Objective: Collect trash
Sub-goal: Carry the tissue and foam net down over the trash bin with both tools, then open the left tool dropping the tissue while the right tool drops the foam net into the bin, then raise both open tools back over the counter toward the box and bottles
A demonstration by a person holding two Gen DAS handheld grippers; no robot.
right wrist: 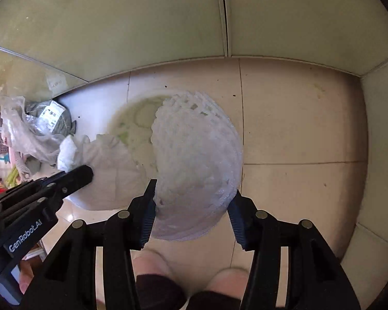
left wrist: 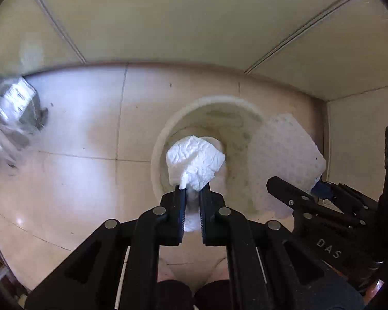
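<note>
My left gripper (left wrist: 192,190) is shut on a crumpled white tissue (left wrist: 195,161) and holds it above the mouth of a cream waste bin (left wrist: 157,139) on the tiled floor. My right gripper (right wrist: 192,193) is shut on a white foam fruit net (right wrist: 196,155) and holds it over the same bin (right wrist: 132,121). In the left wrist view the foam net (left wrist: 284,155) and the right gripper (left wrist: 297,196) show at the right of the bin. In the right wrist view the left gripper (right wrist: 82,174) and its tissue (right wrist: 101,160) show at the left.
A clear plastic bag with grey packaging (right wrist: 38,126) lies on the floor at the left, against the pale wall; it also shows blurred in the left wrist view (left wrist: 10,111). Wall panels close the back and the right corner (right wrist: 375,118). The person's knees (right wrist: 152,266) are below.
</note>
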